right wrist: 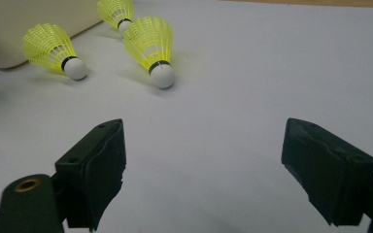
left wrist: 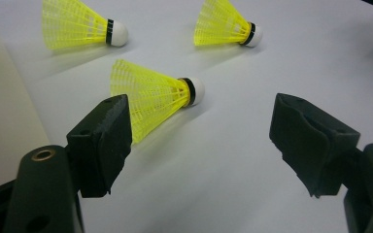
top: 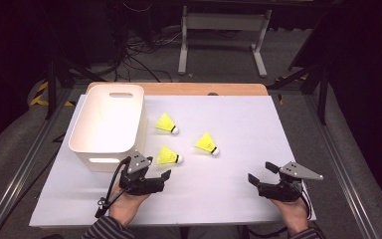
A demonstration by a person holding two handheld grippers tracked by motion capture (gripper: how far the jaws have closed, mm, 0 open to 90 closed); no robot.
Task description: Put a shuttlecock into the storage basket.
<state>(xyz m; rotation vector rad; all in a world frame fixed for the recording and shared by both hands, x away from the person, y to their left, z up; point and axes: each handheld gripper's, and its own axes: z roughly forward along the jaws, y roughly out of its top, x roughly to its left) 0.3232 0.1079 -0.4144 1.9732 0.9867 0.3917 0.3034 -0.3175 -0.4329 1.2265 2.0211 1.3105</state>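
Left claw point(top: 160, 176) and right claw point(top: 258, 173) both gape wide near the table's point(top: 238, 124) front edge. Three yellow shuttlecocks lie mid-table, nearest shuttlecock point(top: 169, 156) beside the white bin point(top: 107, 124). White sheet, dark room, cables behind.

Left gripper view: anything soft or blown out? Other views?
Left gripper view: near shuttlecock sharp, soft shadow under it, bin wall dim. Right gripper view: shuttlecocks slightly soft, no glare. High view: white sheet evenly lit, surroundings dark.
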